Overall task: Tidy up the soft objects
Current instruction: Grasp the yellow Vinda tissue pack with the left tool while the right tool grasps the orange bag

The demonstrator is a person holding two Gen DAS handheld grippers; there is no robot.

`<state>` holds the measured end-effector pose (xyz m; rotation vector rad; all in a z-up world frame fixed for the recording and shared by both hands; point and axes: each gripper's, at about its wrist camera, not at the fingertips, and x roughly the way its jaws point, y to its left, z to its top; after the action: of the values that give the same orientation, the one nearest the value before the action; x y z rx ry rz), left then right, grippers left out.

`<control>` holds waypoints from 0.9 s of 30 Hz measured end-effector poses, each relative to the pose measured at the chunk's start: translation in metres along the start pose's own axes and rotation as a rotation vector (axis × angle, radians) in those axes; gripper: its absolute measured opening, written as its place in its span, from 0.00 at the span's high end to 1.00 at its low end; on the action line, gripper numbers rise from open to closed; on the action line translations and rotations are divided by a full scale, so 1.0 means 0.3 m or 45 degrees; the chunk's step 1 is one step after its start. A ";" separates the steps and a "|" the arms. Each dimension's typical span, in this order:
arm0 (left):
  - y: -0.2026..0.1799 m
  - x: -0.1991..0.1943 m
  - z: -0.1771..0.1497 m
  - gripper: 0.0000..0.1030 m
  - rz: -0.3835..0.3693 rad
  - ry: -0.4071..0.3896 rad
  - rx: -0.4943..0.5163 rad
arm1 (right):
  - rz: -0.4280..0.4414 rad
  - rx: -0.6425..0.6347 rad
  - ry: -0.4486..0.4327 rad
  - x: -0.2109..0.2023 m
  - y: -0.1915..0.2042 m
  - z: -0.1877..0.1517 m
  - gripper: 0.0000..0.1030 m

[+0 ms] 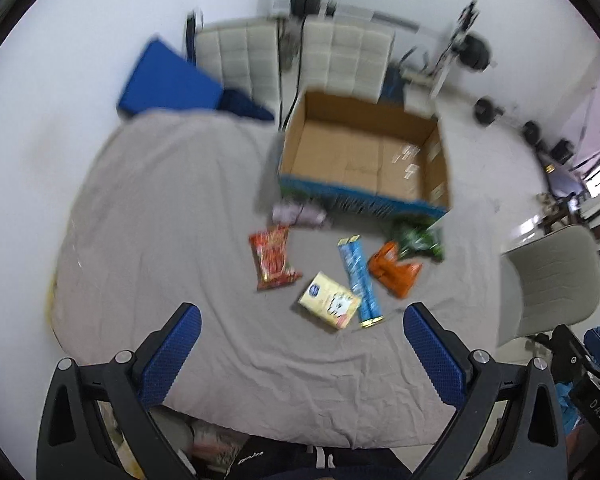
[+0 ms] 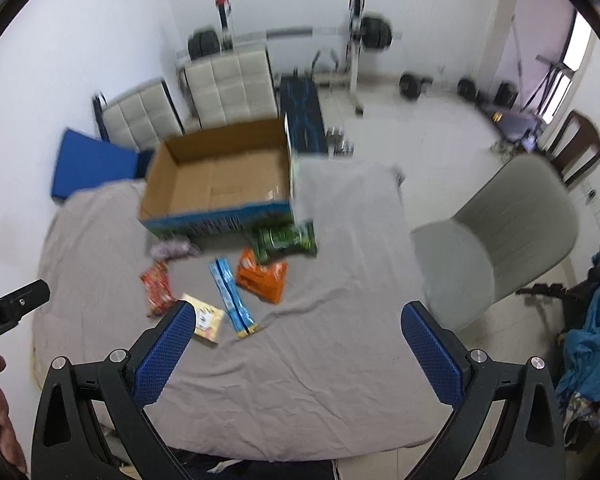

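Note:
Several soft packets lie on a grey cloth-covered table (image 1: 160, 216) in front of an open cardboard box (image 1: 360, 156): a red snack bag (image 1: 273, 258), a yellow packet (image 1: 329, 305), a long blue packet (image 1: 359, 280), an orange bag (image 1: 394, 272), a green bag (image 1: 418, 242) and a pale purple packet (image 1: 300, 213). My left gripper (image 1: 302, 336) hovers open above the table's near side, short of the packets. My right gripper (image 2: 296, 338) is open too, held high over the near edge. The same box (image 2: 220, 184), orange bag (image 2: 262, 278) and blue packet (image 2: 232, 298) show in the right wrist view.
Two padded white chairs (image 1: 292, 56) and a blue mat (image 1: 168, 80) stand behind the table. A grey chair (image 2: 500, 236) sits at the right. Weight equipment (image 2: 356, 40) lines the far wall. The other gripper's body (image 2: 8, 310) and a hand show at the left edge.

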<state>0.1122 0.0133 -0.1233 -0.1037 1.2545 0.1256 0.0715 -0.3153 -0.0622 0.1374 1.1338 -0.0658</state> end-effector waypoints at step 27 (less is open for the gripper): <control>-0.022 1.064 -0.094 0.11 -0.173 0.896 -0.716 | 0.050 -0.452 0.679 1.287 0.255 0.138 0.58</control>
<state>0.1842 0.0147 -0.4358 -0.7710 1.8765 0.3420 0.2810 -0.2388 -0.3892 -0.1497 1.6542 0.2189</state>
